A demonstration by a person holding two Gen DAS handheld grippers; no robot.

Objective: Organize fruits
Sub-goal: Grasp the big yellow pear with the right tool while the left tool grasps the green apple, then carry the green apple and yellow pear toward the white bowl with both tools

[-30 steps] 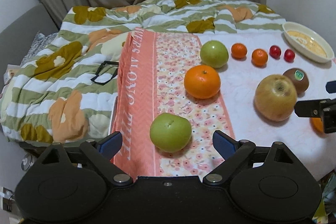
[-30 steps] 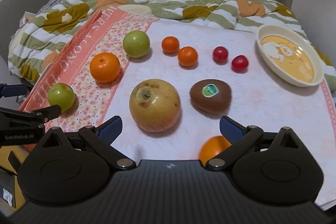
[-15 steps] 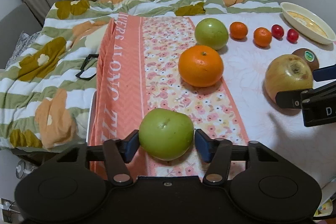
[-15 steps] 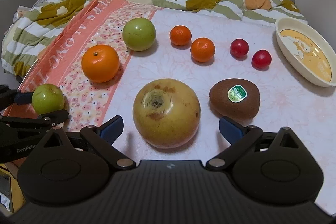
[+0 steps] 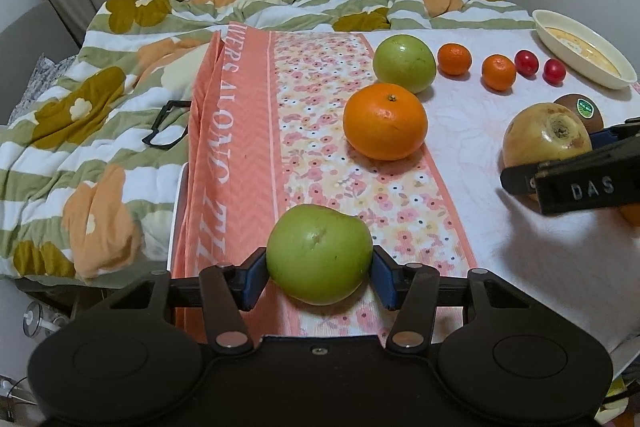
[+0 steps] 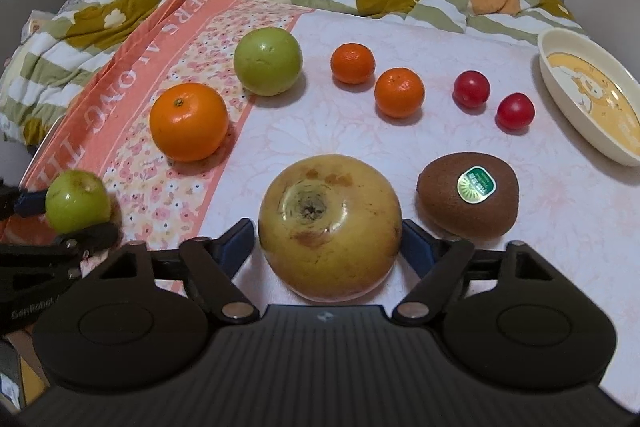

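Note:
My left gripper (image 5: 318,273) is shut on a small green apple (image 5: 319,254) at the near edge of the floral cloth; the apple also shows in the right wrist view (image 6: 77,201). My right gripper (image 6: 328,247) has closed in around a big yellow-brown apple (image 6: 330,225), its pads at or almost at the sides; contact is unclear. Farther off lie a large orange (image 6: 189,121), a bigger green apple (image 6: 267,61), two mandarins (image 6: 353,63) (image 6: 399,92), two red cherry tomatoes (image 6: 471,89) (image 6: 515,111) and a kiwi (image 6: 468,200).
A cream oval dish (image 6: 560,77) stands at the far right. A striped flowered quilt (image 5: 100,99) lies left and behind, with black glasses (image 5: 166,125) on it. The pink cloth (image 5: 232,131) hangs over the near edge.
My left gripper has closed on the small green apple. My right gripper has moved forward and narrowed around the yellow-brown apple.

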